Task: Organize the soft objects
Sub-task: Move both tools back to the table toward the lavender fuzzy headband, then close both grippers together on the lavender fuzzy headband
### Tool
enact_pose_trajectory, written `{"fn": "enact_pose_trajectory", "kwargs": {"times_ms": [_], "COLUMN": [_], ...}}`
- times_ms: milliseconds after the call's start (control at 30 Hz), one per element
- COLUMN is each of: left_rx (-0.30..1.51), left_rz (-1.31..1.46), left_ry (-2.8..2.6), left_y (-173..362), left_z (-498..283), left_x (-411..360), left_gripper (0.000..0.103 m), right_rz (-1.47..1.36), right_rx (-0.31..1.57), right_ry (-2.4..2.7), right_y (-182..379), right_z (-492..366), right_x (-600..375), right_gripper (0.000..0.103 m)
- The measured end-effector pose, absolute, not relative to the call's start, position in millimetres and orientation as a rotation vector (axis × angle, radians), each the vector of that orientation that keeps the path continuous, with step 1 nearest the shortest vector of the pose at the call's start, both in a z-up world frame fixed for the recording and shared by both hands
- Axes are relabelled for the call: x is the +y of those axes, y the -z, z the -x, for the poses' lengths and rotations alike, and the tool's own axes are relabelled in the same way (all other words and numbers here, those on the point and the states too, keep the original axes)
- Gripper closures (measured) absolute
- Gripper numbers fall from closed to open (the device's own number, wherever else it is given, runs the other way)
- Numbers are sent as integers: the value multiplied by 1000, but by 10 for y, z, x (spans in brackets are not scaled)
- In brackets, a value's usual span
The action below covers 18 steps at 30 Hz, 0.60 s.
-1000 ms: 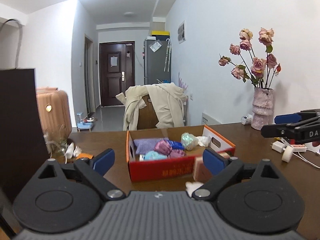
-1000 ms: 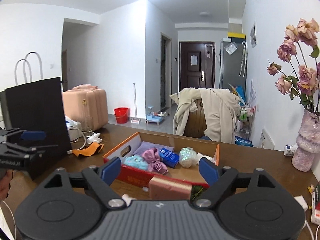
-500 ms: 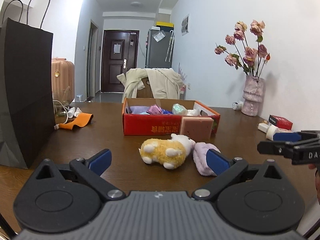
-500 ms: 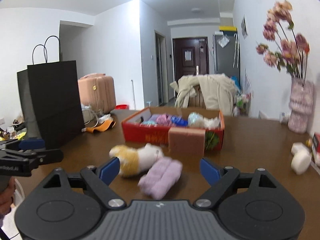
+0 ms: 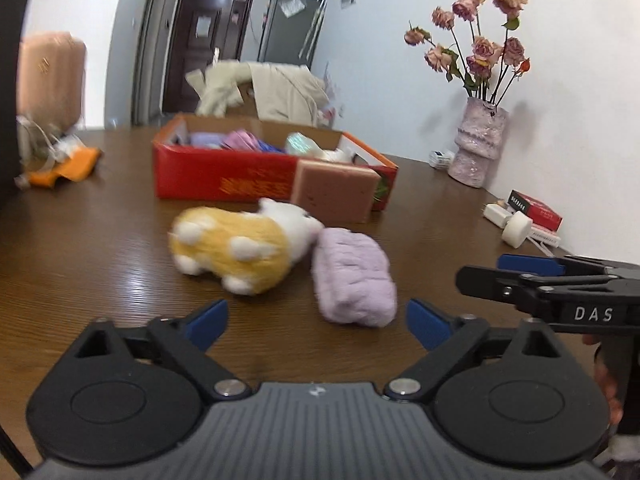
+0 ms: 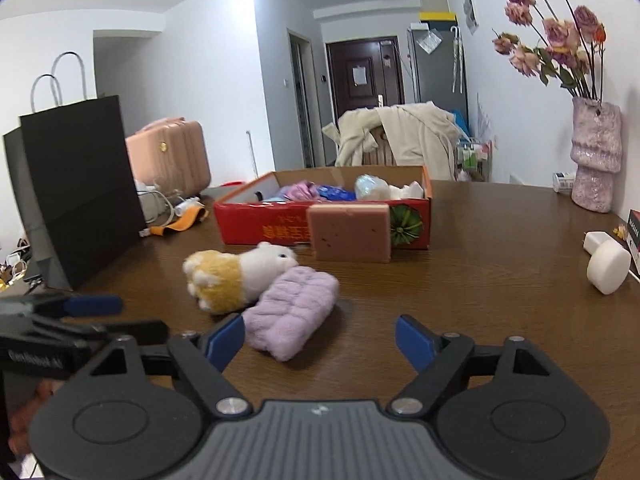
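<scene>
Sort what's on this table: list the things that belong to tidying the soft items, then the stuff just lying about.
Job: plush toy, purple towel, pink sponge, red box.

Lying about: black bag, vase, white puck, orange strap.

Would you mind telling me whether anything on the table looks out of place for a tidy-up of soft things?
Yes: three soft items sit outside the red box. The plush toy lies on its side touching the purple towel roll, and a brown sponge stands against the box's front wall.
</scene>
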<state>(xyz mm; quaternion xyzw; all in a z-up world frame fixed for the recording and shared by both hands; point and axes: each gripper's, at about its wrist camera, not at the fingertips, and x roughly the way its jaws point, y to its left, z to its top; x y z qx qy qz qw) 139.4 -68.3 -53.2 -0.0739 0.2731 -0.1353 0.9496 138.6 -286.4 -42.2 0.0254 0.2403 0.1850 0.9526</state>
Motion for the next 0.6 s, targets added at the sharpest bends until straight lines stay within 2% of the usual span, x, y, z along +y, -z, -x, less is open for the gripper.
{"fn": "enact_pose_trajectory", "kwargs": {"times_ms": [67, 167, 267, 500, 600], "left_rx": [584, 628, 671, 635, 627], "left_rz": [184, 235, 211, 200, 244], "left_ry": [272, 281, 323, 183, 147], "left_y": [584, 676, 753, 652, 604], "left_z": [-1564, -1787, -1935, -2056, -2050], "left_x": [-754, -799, -830, -483, -388], "left_gripper": [35, 50, 72, 73, 71], "right_rz": [-43, -37, -22, 30, 33], "right_rx": [499, 523, 550, 631, 686], "right_ry": [-370, -379, -420, -627, -669], "right_y": [417, 407, 416, 516, 615], "right_z": [-1518, -1758, -2046, -2781, -3012], "right_x": [-2914, -2967, -2945, -2567, -2420], "right_gripper": [27, 42, 48, 49, 55]}}
